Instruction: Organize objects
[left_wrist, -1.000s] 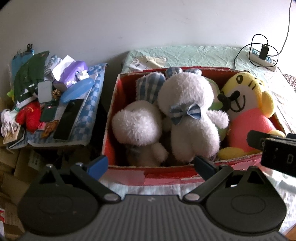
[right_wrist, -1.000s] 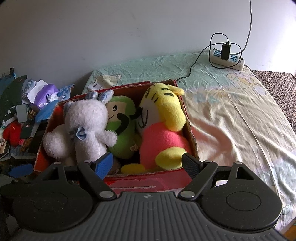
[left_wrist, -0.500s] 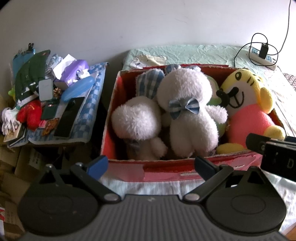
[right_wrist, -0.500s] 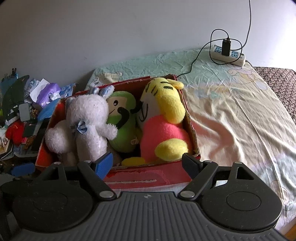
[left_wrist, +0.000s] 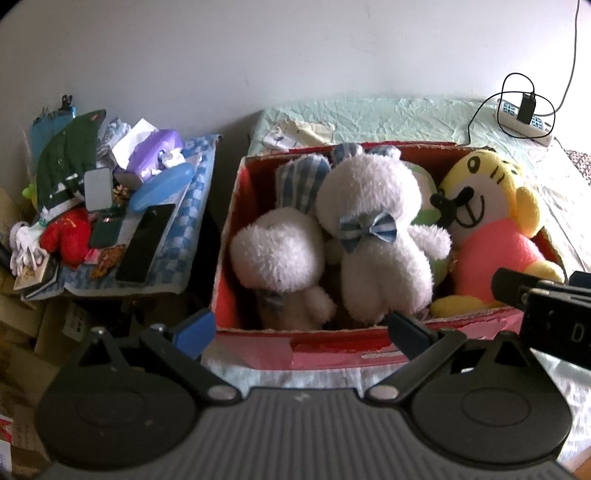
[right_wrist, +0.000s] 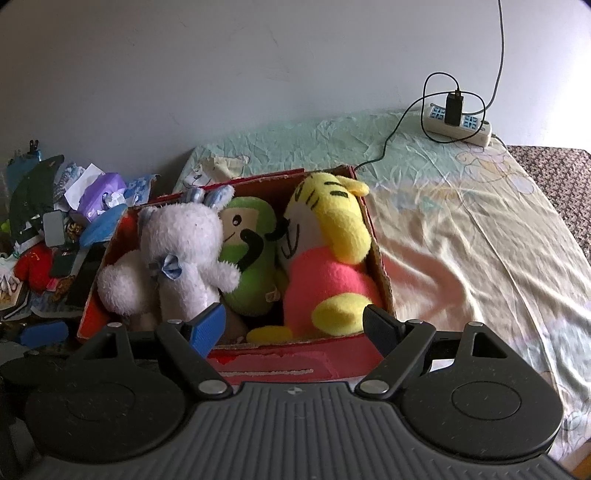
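A red cardboard box (left_wrist: 255, 345) sits on the bed (right_wrist: 461, 229), at the bed's left end, its near wall facing both cameras. Four plush toys fill it nearly wall to wall. The small white plush (left_wrist: 279, 258) lies at the left end, face down against the left wall. The white rabbit with a blue bow (left_wrist: 373, 236) stands beside it, its checked ears near the far rim. The green plush (right_wrist: 249, 258) is wedged behind the rabbit's arm, and the yellow tiger in a pink shirt (right_wrist: 325, 258) leans against the right wall, its head rising above the rim. No open gap shows between the toys.

The left claw (left_wrist: 301, 330) hangs spread wide, in front of the box's near wall and holding nothing. The right claw (right_wrist: 295, 325) is likewise spread and bare, level with the near rim; in the left wrist view its body shows at the right edge, just beside the box's right corner.

Right of the box the bedsheet runs wide and bare to a power strip (right_wrist: 458, 123) by the wall. Left of the box, across a dark gap, a checked cloth (left_wrist: 173, 258) carries a heap of clutter, including a black phone (left_wrist: 144, 243).
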